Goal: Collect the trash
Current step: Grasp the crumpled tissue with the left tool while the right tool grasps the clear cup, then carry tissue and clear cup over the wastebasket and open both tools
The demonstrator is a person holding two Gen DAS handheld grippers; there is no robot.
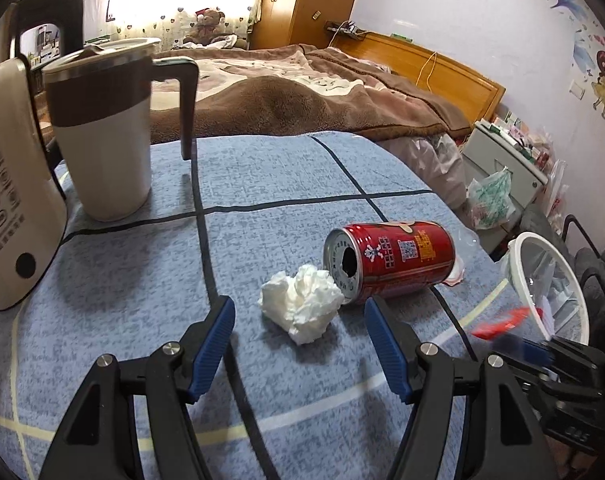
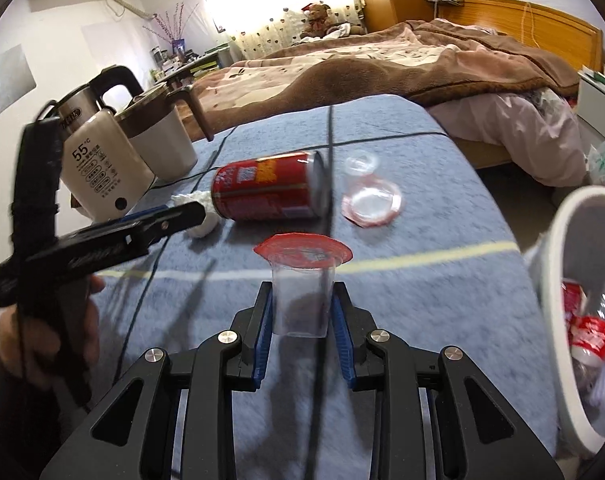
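Note:
A crumpled white tissue (image 1: 300,306) lies on the blue tablecloth just ahead of my open left gripper (image 1: 300,326), between its blue fingertips. A red can (image 1: 390,262) lies on its side right behind the tissue; it also shows in the right wrist view (image 2: 268,192). My right gripper (image 2: 301,314) is shut on a clear plastic cup with a red lid (image 2: 302,276), held above the table. A second clear cup with a red rim (image 2: 370,196) lies beyond. The white trash bin (image 2: 550,280) stands at the right, with trash inside; it also shows in the left wrist view (image 1: 538,240).
A cream electric kettle (image 1: 10,184) and a white-and-brown jug (image 1: 102,132) stand at the table's left. A bed with a brown blanket (image 1: 302,92) lies behind the table. A grey cabinet (image 1: 498,160) with bags stands at the far right.

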